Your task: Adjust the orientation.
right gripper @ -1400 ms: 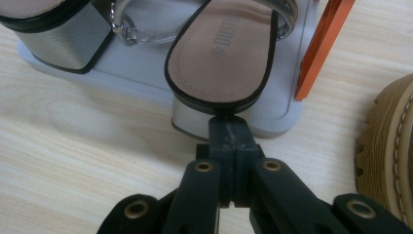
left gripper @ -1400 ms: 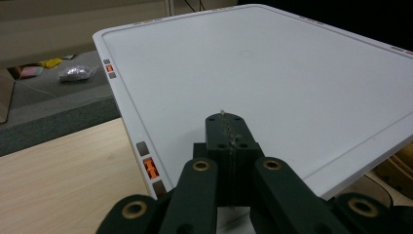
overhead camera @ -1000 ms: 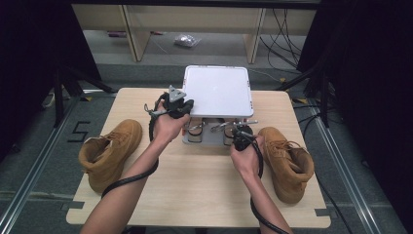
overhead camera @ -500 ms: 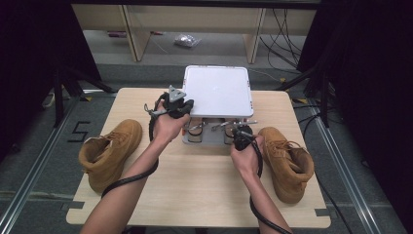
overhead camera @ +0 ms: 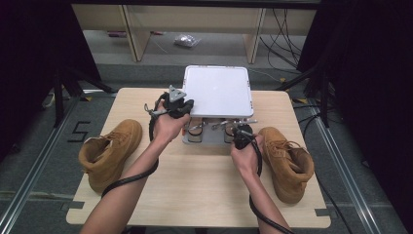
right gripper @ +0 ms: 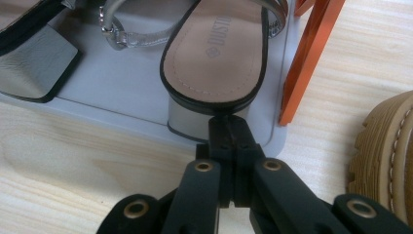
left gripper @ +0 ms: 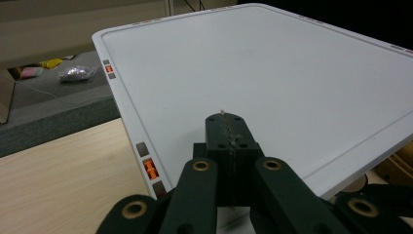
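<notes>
jaws on my left gripper (left gripper: pixel 228 127) closed over the white lid (left gripper: pixel 272 83); right gripper (right gripper: pixel 229 127) closed too (seemingly touching the sandal (right gripper: pixel 219 53) heel)

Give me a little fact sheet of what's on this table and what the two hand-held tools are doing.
Table: light wooden top
Rack: white shelf with orange legs, over a grey tray
On tray: two sandals; the near sandal has a tan insole and block heel
Left boot: tan, at the table's left edge
Right boot: tan, at the table's right edge
Left gripper: jaws shut, over the white shelf
Right gripper: jaws shut, tips at the sandal's heel; contact unclear
</notes>
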A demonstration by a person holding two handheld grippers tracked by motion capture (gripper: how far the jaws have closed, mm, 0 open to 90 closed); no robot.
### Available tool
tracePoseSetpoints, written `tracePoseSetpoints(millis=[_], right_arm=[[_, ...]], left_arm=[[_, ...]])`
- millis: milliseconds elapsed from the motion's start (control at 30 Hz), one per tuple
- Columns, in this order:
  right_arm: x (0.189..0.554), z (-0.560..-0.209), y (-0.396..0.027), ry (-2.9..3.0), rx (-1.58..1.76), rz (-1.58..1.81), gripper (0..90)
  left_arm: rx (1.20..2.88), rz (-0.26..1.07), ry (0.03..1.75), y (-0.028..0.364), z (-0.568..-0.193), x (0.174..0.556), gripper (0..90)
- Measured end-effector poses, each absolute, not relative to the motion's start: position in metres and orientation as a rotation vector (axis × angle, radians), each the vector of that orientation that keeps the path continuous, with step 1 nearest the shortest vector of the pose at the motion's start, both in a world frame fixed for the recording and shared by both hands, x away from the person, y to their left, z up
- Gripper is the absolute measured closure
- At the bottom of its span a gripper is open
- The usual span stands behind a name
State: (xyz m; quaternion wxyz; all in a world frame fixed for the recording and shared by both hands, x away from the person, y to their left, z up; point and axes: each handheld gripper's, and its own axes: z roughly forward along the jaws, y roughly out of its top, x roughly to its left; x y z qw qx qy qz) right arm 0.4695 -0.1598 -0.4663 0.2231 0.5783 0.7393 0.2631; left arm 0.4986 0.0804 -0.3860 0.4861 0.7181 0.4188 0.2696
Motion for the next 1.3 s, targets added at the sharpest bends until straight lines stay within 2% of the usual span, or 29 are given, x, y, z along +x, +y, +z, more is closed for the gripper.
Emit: tracePoseSetpoints(millis=[367, 800, 1100, 1300], right_arm=[[0.472, -0.467, -0.158, 2.033, 1.585, 0.718, 90.0], [0.458, -0.459, -0.159, 2.054, 1.538, 0.761, 79.2], [0.436, -0.449, -0.176, 2.070, 1.573, 0.813, 77.3], [0.429, -0.449, -0.184, 2.080, 1.575, 0.831, 75.5]], left_arm=[[1.747, 0.656, 1.018, 0.081, -0.386, 0.499, 89.3], [1.740, 0.651, 1.021, 0.081, -0.386, 0.499, 87.6], [1.726, 0.645, 1.021, 0.082, -0.386, 0.501, 81.0], [1.681, 0.646, 0.997, 0.084, -0.374, 0.493, 72.4]])
